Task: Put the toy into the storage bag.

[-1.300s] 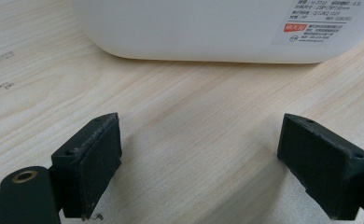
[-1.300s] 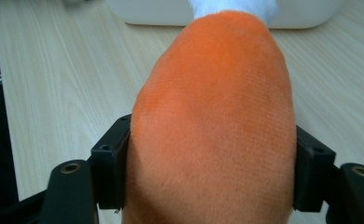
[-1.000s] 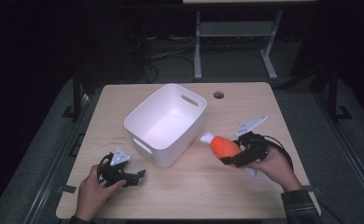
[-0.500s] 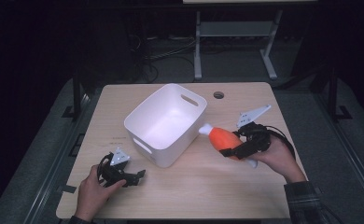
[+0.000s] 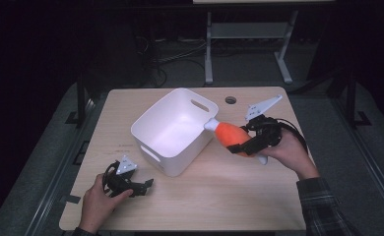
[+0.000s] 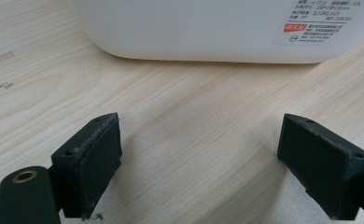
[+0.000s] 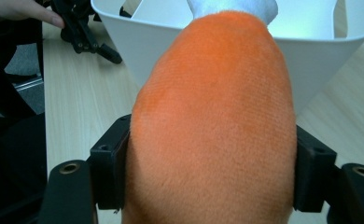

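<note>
High view, looking down on the wooden counter (image 5: 229, 196): the right tool (image 5: 243, 145) carries an orange plush toy (image 5: 232, 136) above the counter, its white tip (image 5: 210, 125) just reaching the near rim of the white bin (image 5: 153, 135). The step in hand appears to be the carry toward the bin, with the drop not yet made. The next move likely calls for bringing the toy farther over the rim until its body hangs above the bin's hollow, then spreading the jaws to let it fall; releasing too soon could leave it tipping off the edge onto the counter.

Right gripper view shows the right tool's jaws pressed against both flanks of the orange plush toy (image 7: 213, 126), closed as far as the soft body allows, with the white bin (image 7: 311, 60) directly ahead. The left tool (image 5: 140, 186) rests on the counter near the bin's front corner, well apart from the toy. Left gripper view shows its jaws spread wide with nothing between them, bare wood beneath and the bin's labelled wall (image 6: 194, 28) beyond.
</note>
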Available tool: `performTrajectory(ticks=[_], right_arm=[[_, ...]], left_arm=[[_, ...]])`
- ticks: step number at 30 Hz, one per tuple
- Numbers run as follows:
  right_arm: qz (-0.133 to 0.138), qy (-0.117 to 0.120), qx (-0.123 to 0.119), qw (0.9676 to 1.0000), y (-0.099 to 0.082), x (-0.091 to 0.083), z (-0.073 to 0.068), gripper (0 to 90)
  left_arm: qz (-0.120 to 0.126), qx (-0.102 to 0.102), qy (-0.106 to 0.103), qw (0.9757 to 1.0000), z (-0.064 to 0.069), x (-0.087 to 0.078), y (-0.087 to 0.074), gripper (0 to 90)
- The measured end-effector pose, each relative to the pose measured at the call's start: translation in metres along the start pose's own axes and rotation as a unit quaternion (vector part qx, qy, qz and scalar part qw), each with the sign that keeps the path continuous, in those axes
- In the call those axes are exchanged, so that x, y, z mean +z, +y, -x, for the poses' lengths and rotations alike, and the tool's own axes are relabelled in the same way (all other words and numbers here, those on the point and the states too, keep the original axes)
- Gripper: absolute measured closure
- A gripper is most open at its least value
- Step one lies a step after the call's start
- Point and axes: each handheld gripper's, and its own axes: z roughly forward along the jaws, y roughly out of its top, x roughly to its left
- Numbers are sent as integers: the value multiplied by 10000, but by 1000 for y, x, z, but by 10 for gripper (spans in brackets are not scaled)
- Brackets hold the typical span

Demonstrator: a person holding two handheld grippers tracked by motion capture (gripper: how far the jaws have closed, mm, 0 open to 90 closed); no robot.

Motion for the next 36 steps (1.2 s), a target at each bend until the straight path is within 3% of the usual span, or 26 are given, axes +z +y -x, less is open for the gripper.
performTrajectory(ticks=[16, 36], right_arm=[[-11, 104, -153, 9998, 29, 6, 10, 289], [-85, 284, -482, 9984, 69, 28, 13, 286]], left_arm=[[22, -22, -1, 10000, 0, 0, 0, 127], [9, -3, -6, 10000, 0, 0, 0, 127]])
